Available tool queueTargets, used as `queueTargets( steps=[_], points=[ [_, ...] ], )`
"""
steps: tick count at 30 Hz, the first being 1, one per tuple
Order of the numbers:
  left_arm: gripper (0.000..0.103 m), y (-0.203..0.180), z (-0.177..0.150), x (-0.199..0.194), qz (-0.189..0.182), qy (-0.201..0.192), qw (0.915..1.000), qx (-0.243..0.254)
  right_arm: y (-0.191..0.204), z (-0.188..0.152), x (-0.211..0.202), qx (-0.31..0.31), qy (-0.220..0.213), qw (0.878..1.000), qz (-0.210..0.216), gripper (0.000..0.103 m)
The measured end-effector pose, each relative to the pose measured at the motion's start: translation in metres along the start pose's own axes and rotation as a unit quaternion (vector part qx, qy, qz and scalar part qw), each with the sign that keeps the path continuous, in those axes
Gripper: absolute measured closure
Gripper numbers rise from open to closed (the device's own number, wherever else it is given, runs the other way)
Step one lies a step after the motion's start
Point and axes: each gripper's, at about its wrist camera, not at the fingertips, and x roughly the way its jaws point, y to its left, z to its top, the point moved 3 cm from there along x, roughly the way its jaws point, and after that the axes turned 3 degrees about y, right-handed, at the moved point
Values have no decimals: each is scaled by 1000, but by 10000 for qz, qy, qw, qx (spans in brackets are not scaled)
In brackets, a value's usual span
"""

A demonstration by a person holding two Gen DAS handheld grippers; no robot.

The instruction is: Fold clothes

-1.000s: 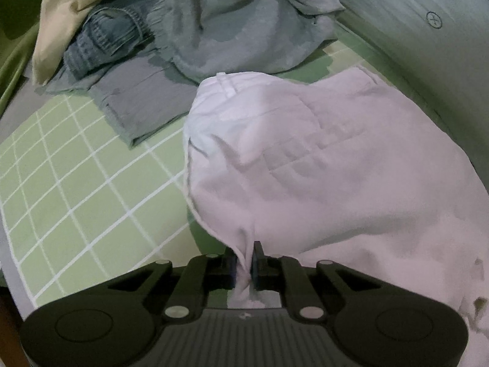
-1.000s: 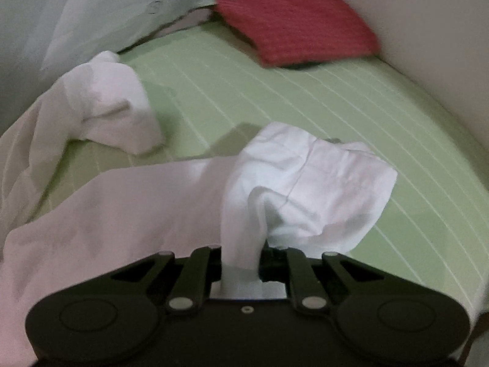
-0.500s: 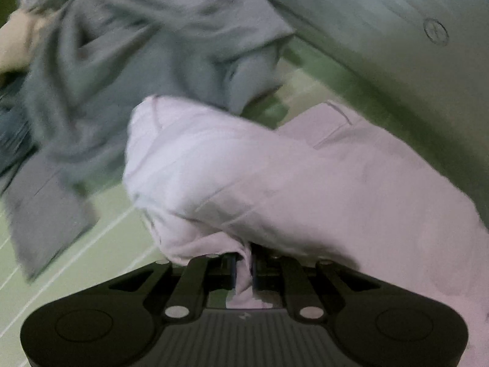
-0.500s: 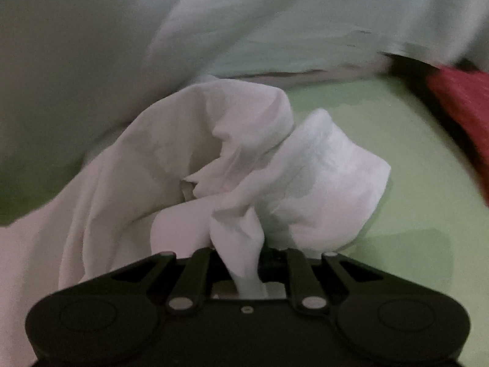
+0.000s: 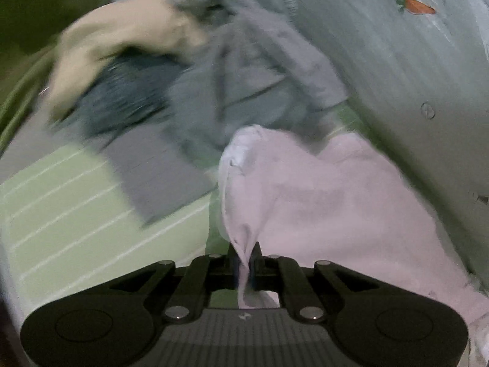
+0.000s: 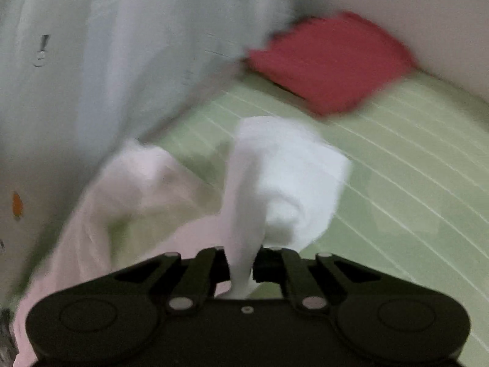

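Left wrist view is showing the left gripper (image 5: 244, 263) at the bottom centre, its fingers (image 5: 233, 260) pinching a thin fold of the white garment (image 5: 321, 202); the cloth is spreading from that pinch up and to the right across the lower right of the frame. Above and left of it, a blurred pile of unfolded clothes (image 5: 189, 85) is lying in the upper middle of the picture: grey, blue denim and cream pieces heaped together, the grey one reaching down just beside the white garment's upper edge. The green lined bedsheet (image 5: 61, 220) is filling the lower left, and a pale curtain with a carrot print (image 5: 412, 61) is hanging along the right.

In the right wrist view the right gripper (image 6: 243, 263) is clamping a bunched rope of the same white garment (image 6: 284, 177), which is billowing up in the centre and trailing away to the lower left. A folded red item (image 6: 330, 64) is resting at the upper right on the sheet.

Both hands appear to be mid-way through lifting and shaking the garment out, so folding proper looks barely begun. The next move probably calls for drawing the two held points apart to pull the cloth taut, then laying it flat on the bare sheet, clear of the pile, before any crease is made.
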Motion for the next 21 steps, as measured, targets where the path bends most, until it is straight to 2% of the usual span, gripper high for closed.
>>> queueTargets(
  steps=[2, 3, 4, 6, 7, 10, 15, 18, 20, 21],
  points=[
    [94, 17, -21, 7, 176, 223, 9996, -87, -36, -29, -5, 123, 295, 9993, -187, 94],
    [93, 19, -28, 7, 166, 249, 9995, -138, -50, -39, -9, 323, 327, 9988, -165, 85],
    [93, 20, -33, 6, 136, 241, 9995, -173, -61, -45, -13, 523, 317, 9980, -132, 65],
    [91, 20, -40, 3, 129, 218, 9996, -142, -70, -49, -23, 728, 119, 9971, -204, 44],
    [88, 18, -40, 1, 171, 199, 9996, -38, -74, -50, -27, 819, 8, 9963, -248, 38],
    [87, 21, -40, -4, 179, 197, 9996, -64, -83, -45, -21, 1123, -51, 9934, -217, 32],
    [84, 29, -48, -11, 177, 220, 9994, -193, -83, -38, -17, 1549, -202, 9872, -306, 33],
    [82, 31, -53, -11, 205, 264, 9993, -170, -80, -34, -35, 1286, -430, 9889, -611, 33],
    [82, 30, -56, -9, 205, 289, 9992, -169, -74, -27, -42, 968, -575, 9908, -748, 52],
    [82, 29, -57, -8, 205, 304, 9992, -173, -72, -22, -43, 853, -616, 9917, -738, 85]
  ],
)
